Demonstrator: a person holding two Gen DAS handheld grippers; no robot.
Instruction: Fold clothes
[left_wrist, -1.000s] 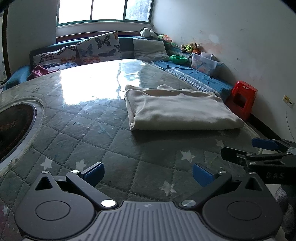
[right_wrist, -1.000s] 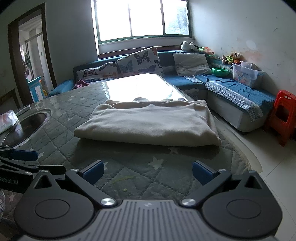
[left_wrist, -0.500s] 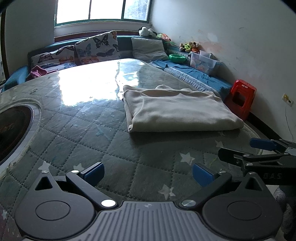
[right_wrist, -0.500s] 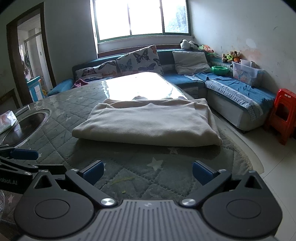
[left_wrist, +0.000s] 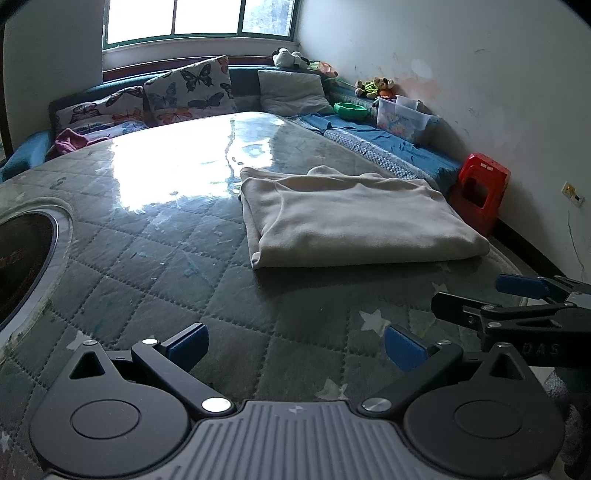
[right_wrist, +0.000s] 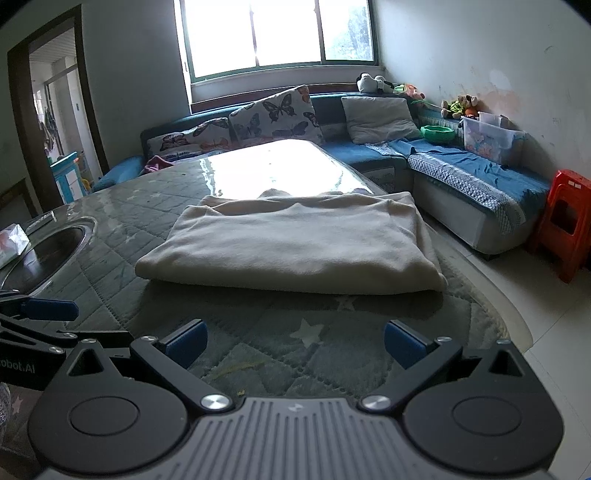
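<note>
A beige garment (left_wrist: 354, 218) lies folded into a flat rectangle on the quilted green table cover (left_wrist: 155, 266). In the right wrist view the same garment (right_wrist: 291, 243) fills the middle of the table. My left gripper (left_wrist: 295, 345) is open above the near table edge, short of the garment, with nothing between its blue pads. Open too and empty, my right gripper (right_wrist: 295, 343) hovers in front of the garment's near fold. Each view catches the other gripper at its side edge.
A round dark inset (left_wrist: 22, 258) sits in the table at the left. A blue sofa with butterfly cushions (right_wrist: 273, 114) wraps the far side and right. A red plastic stool (right_wrist: 565, 218) stands on the floor at right. A tissue pack (right_wrist: 13, 242) lies far left.
Both grippers have drifted slightly; the garment sits a little further right in the left wrist view. The garment itself has not moved and both grippers stay open.
</note>
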